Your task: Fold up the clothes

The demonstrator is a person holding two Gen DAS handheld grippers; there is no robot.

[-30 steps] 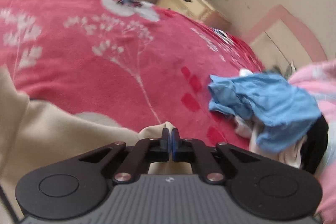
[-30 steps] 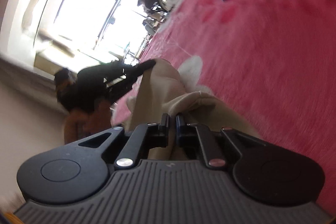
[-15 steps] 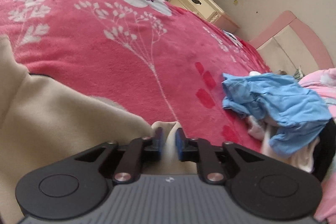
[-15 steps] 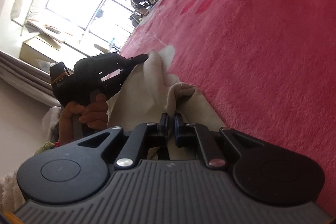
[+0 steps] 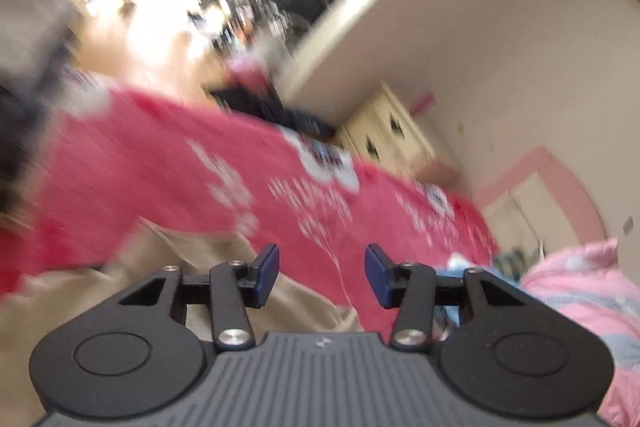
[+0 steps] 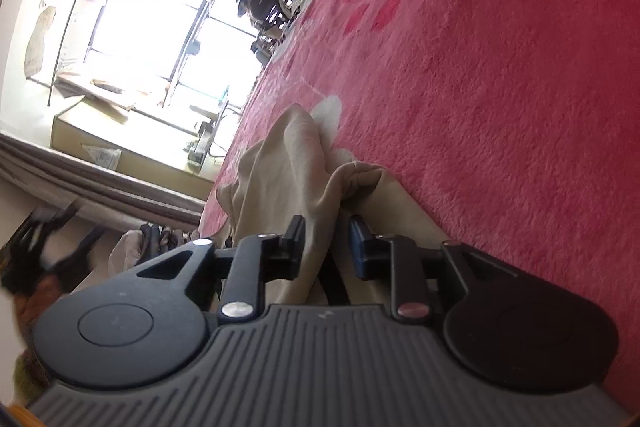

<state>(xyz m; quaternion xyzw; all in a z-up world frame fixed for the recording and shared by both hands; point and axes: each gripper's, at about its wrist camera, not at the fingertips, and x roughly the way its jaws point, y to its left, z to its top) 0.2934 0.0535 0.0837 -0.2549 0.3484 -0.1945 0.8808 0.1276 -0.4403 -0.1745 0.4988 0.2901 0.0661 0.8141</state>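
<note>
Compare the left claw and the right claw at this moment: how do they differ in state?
The left claw is open wide with nothing between its jaws; the right claw is open less, with beige garment fabric in its gap. The left view is motion-blurred; the right view is sharp. Both are open, above the red blanket.

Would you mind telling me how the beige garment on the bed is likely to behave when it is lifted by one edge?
The beige garment lies in soft, rumpled folds, so it would probably droop limply. It looks thin, so likely light. On the fuzzy red blanket it may drag rather than slide.
</note>
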